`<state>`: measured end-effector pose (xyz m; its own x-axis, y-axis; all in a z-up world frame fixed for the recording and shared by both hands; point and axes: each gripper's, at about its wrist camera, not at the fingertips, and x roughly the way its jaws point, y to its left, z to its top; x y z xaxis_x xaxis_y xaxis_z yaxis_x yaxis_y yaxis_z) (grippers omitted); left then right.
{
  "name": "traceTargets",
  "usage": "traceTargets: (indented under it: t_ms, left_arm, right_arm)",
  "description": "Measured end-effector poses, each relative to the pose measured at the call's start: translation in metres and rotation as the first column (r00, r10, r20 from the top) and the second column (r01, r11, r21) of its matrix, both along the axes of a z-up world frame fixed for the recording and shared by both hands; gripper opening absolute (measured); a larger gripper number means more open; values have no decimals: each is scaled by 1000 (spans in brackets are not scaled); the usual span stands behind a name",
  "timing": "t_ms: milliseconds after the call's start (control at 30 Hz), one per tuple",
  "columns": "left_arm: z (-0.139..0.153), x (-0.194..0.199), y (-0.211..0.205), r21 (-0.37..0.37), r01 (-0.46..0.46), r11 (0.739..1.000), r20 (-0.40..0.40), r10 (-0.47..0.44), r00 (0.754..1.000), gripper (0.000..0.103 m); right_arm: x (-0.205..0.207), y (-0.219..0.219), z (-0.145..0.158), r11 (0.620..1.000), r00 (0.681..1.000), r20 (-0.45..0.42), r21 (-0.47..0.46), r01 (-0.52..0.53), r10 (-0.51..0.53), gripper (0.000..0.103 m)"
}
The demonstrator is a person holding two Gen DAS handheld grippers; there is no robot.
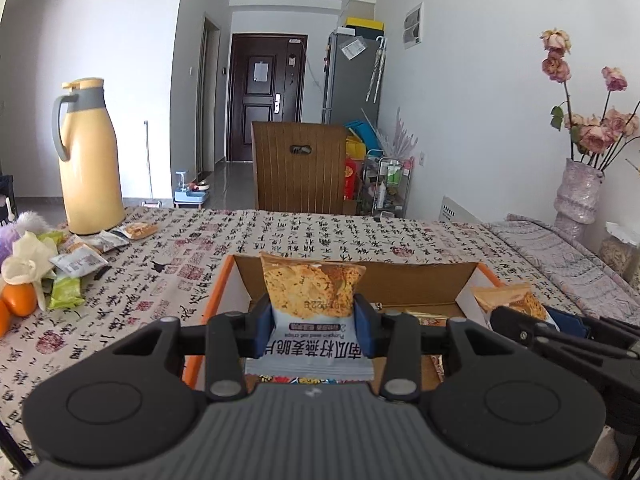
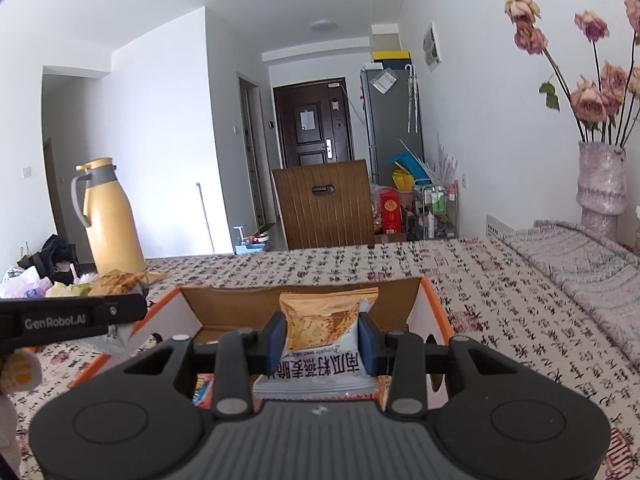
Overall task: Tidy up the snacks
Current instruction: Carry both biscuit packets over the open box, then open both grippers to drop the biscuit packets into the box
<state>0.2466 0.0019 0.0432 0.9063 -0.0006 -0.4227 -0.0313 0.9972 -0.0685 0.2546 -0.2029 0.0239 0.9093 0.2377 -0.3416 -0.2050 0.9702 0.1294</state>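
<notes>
while both of my tools sit low in their frames, each one is clamped on a snack. in the left wrist view my left gripper [image 1: 314,326] has its blue pads [image 1: 265,330] pressed against the sides of a pumpkin seed oat crisps packet [image 1: 312,300], which stands upright at the centre of the frame, its printed text upside down to me. it hangs over the open cardboard box [image 1: 420,280] with the orange rim, which fills the middle of the picture on the calligraphy-print tablecloth [image 1: 300,232]. at the right edge of that view my right gripper [image 1: 528,316] shows, holding a second crisps packet [image 1: 510,300] over the box's right side.

in the right wrist view the same right gripper [image 2: 322,340] pinches that second packet [image 2: 326,328] upright at centre frame, above the box [image 2: 240,304]; more wrappers lie in the box bottom, partly hidden by the tool.

at the left edge of the left view a loose pile of snack packets [image 1: 76,264] lies on the cloth, beside an orange [image 1: 20,300] and in front of a yellow thermos jug [image 1: 90,160]. a vase of dried roses [image 1: 580,192] stands at the right, and a wooden chair back [image 1: 298,166] rises behind the table.
</notes>
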Motion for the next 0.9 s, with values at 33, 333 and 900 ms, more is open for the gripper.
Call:
traceTargets:
  t_ms: [33,333,900]
  left_arm:
    - [-4,3,0,0,-1,1000,-2,1,1000,42]
    - [-27,18,9,-11,-7,1000,-60,7,998,42]
    - [-24,8,10,-24,-34,999,-13,34,999,78]
  right_arm:
    - [2,-1,-3,1000,1000,-6,0,1,-1,37]
    - [15,-4,-25,1000,997,-80,-1,-15,15,37]
    - [7,-4,-25,1000,997,-74,-10,12,-13,64]
